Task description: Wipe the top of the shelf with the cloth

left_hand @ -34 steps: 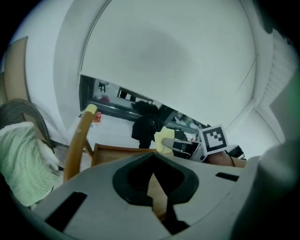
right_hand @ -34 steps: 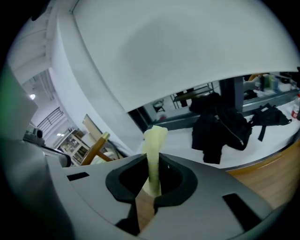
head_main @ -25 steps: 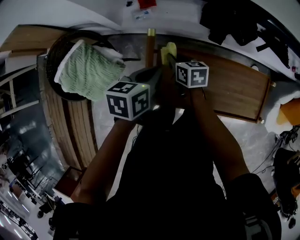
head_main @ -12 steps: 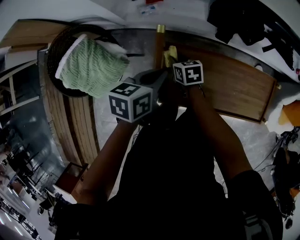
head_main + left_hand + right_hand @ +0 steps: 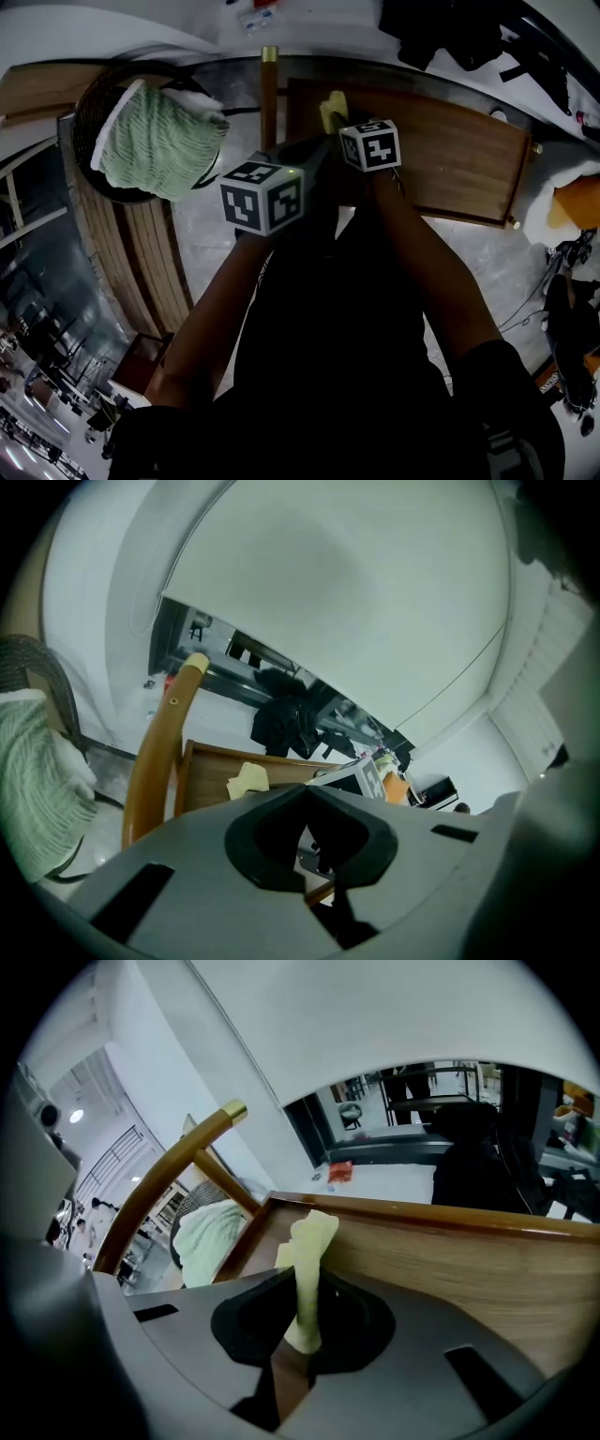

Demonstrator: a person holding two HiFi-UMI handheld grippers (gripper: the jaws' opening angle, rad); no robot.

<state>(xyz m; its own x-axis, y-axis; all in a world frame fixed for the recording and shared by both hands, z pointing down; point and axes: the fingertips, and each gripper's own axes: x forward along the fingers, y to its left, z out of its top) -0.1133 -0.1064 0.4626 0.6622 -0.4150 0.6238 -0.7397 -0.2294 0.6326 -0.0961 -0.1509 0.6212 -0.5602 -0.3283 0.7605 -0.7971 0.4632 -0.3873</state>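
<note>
The cloth is a small pale yellow rag, bunched into a narrow, crumpled strip. It stands up out of the closed jaws of the right gripper, with its free end flopping over at the top. It is held over the left end of the shelf top, a flat brown wooden board with visible grain and a low raised rim along its far and left edges; whether the cloth touches the wood cannot be told.

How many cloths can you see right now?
2. A yellow cloth is pinched in the right gripper at the shelf; a green cloth is draped on the basket at left. White fabric under it may be a third.
</note>
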